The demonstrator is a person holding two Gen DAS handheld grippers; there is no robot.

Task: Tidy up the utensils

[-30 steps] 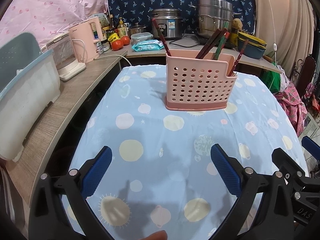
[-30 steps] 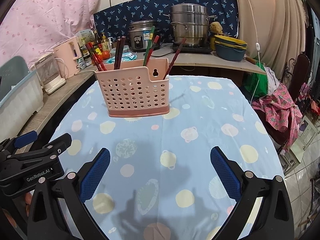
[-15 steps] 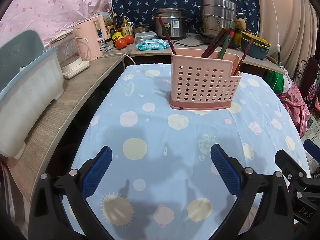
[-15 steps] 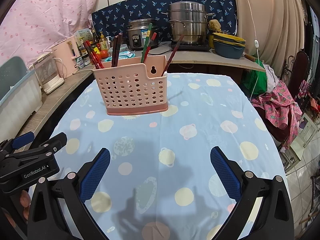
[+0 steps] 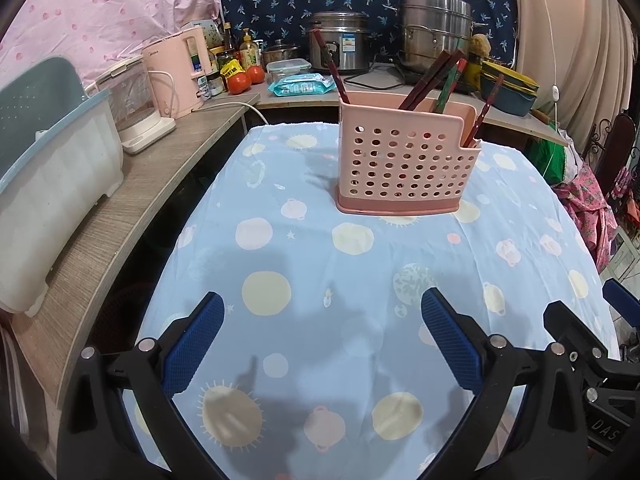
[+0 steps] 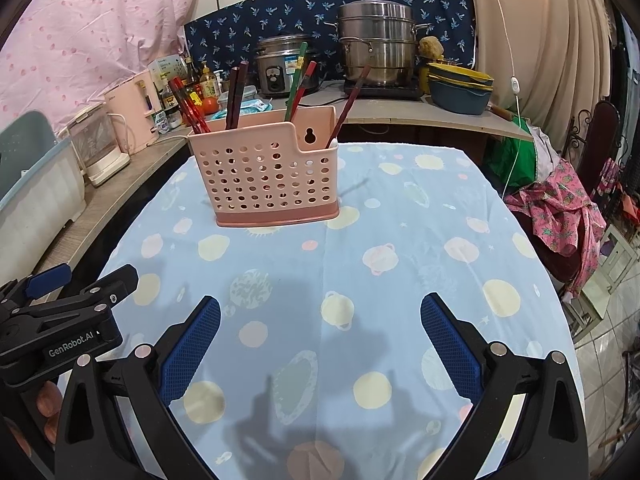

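A pink perforated utensil holder (image 5: pixel 404 160) stands upright on the blue patterned tablecloth (image 5: pixel 320 280); it also shows in the right wrist view (image 6: pixel 268 176). Several red, brown and green chopsticks (image 6: pixel 236 92) stick up out of it, also seen in the left wrist view (image 5: pixel 430 76). My left gripper (image 5: pixel 322 338) is open and empty, low over the near part of the cloth. My right gripper (image 6: pixel 320 340) is open and empty, beside the left one (image 6: pixel 60 320).
A wooden counter (image 5: pixel 132 200) on the left holds a white-and-blue bin (image 5: pixel 52 176), a pink kettle (image 5: pixel 180 72) and bottles. A rice cooker (image 5: pixel 340 46) and steel pots (image 5: pixel 434 44) stand behind. A chair with pink cloth (image 6: pixel 568 208) is at the right.
Both grippers have drifted back and a little sideways, so the holder looks slightly farther. Both stay open and empty. The holder and chopsticks have not moved.
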